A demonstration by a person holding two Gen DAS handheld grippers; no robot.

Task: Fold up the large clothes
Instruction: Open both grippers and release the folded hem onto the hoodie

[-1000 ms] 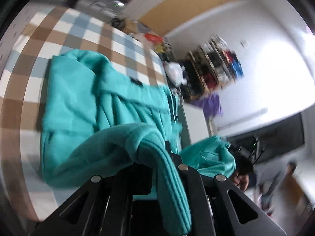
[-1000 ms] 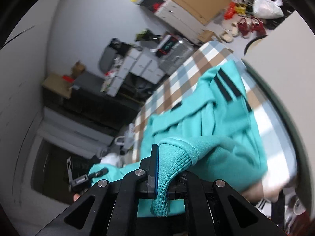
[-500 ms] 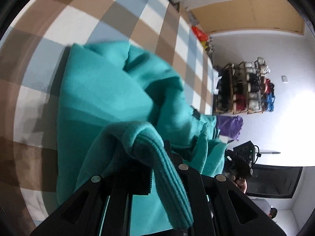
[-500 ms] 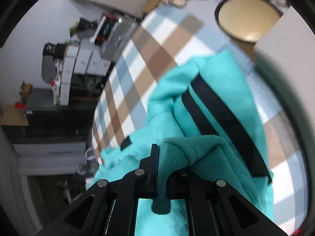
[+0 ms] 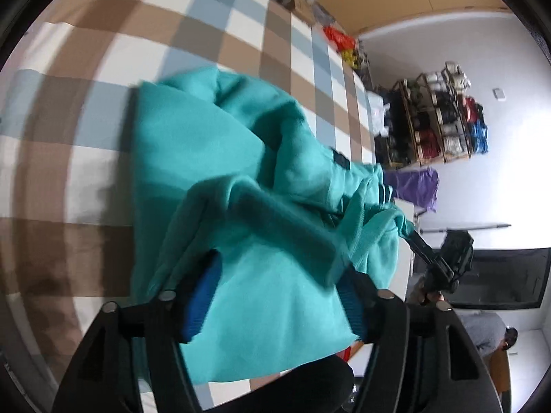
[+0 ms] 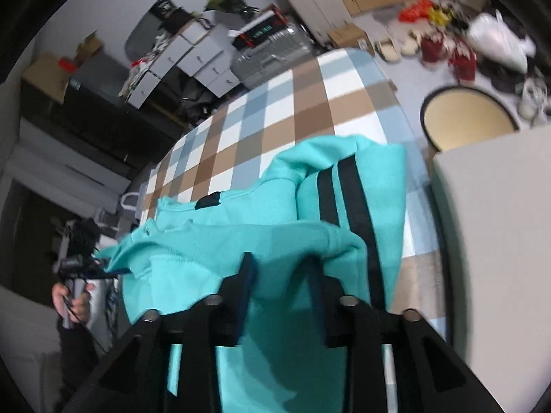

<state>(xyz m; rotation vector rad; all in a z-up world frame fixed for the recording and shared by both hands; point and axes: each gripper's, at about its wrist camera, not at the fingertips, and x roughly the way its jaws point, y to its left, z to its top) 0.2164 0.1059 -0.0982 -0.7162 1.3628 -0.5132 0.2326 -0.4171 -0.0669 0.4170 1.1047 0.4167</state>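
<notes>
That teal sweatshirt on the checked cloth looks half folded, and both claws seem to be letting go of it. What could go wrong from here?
The left gripper and the right gripper are both opening with the teal sweatshirt still between their fingers, so the ribbed hem might catch and drag as they pull away. The folded-over layer looks bunched, so it may settle crooked. The sweatshirt's striped side lies near the edge of the checked cloth and could slip off.
</notes>
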